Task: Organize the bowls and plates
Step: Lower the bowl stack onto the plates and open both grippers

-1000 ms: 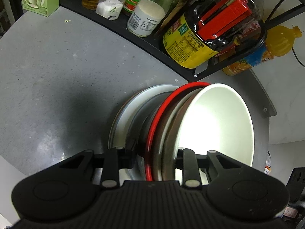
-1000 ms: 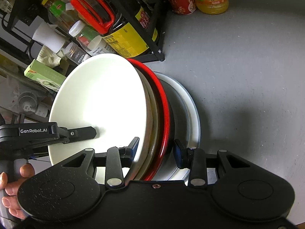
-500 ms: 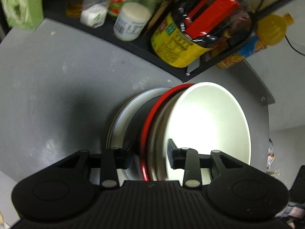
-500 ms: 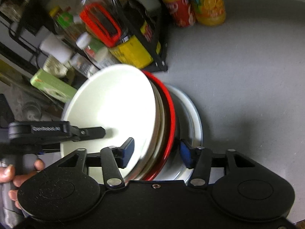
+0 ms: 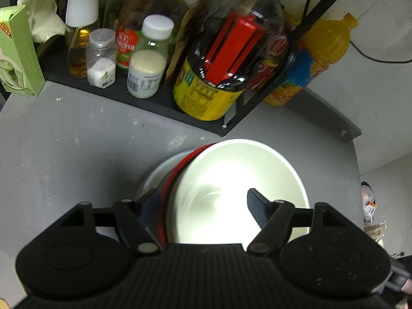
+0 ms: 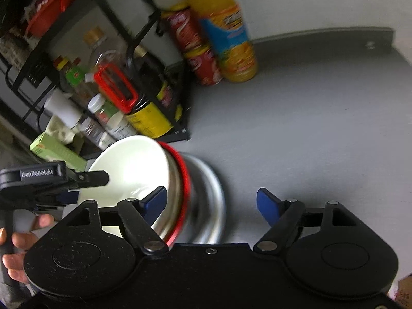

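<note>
With both grippers' fingers spread wide around the nested stack, white bowl atop red-rimmed dish and grey plate, stacking looks finished; next, both should back clear.

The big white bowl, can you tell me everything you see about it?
The white bowl is round, deep, smooth and shiny, like glazed ceramic, and empty inside. It sits tilted on top of a stack: a red-rimmed dish, then a pale plate on the grey counter. The left tongs and right tongs are both open around its edge; whether they touch it is unclear.
</note>
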Demonstrator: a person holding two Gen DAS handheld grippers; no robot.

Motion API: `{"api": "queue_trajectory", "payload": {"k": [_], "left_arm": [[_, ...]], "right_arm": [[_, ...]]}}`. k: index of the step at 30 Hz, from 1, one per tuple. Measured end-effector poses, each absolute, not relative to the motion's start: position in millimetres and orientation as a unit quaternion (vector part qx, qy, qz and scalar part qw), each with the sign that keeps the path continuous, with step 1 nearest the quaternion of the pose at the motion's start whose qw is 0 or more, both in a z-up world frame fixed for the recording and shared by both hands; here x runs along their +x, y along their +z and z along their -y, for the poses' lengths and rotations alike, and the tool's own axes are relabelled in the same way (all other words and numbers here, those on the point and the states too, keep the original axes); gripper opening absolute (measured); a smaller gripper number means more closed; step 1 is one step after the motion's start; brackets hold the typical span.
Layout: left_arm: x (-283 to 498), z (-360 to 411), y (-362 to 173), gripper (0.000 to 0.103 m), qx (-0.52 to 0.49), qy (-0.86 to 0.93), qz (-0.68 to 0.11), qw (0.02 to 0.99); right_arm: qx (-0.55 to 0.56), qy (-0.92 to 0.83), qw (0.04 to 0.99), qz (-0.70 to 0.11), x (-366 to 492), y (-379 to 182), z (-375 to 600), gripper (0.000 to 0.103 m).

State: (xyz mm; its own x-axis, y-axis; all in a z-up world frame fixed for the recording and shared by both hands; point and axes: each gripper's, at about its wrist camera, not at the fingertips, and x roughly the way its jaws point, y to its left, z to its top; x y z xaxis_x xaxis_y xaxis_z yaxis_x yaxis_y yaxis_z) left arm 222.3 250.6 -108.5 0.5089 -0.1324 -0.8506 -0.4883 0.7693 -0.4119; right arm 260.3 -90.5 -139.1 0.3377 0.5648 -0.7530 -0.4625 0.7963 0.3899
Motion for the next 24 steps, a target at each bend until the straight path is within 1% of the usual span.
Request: {"api": "queue_trajectory", "payload": {"k": [1,4,5,7,9,13,17,22,24], "left_arm": [[222,-248,-106,0.075,-0.320,0.107,-0.482,0.809],[219,-235,-95,0.082,-0.292,0.095,-0.475,0.825],[218,-230,-93,0.084,-0.282,0.094,-0.475,0.828],[211,-224,-87,0.085,-0.273,0.095,-0.474,0.831],[205,-219,-81,0.086,-0.265,0.089,-0.474,0.835],[192,-211,-63,0.087,-0.240,0.085,-0.464,0.849],[172,-205,-44,0.093,-0.228,0.068,-0.447,0.862],[149,-198,-34,0.095,-0.221,0.054,-0.439,0.869],[138,-195,-30,0.100,-0.214,0.048,-0.436,0.873]], "right_arm": [[0.058,0.309,0.820,-0.478,258,-136,98,0.077],[0.066,0.289,0.836,-0.461,249,-127,119,0.083],[0.068,0.281,0.842,-0.455,246,-122,126,0.089],[0.071,0.266,0.853,-0.444,239,-114,137,0.093],[0.075,0.252,0.860,-0.438,232,-107,148,0.101],[0.092,0.225,0.870,-0.428,214,-96,168,0.103],[0.102,0.209,0.879,-0.415,193,-86,181,0.103],[0.115,0.196,0.884,-0.408,168,-76,191,0.103],[0.114,0.190,0.889,-0.401,158,-72,192,0.103]]}}
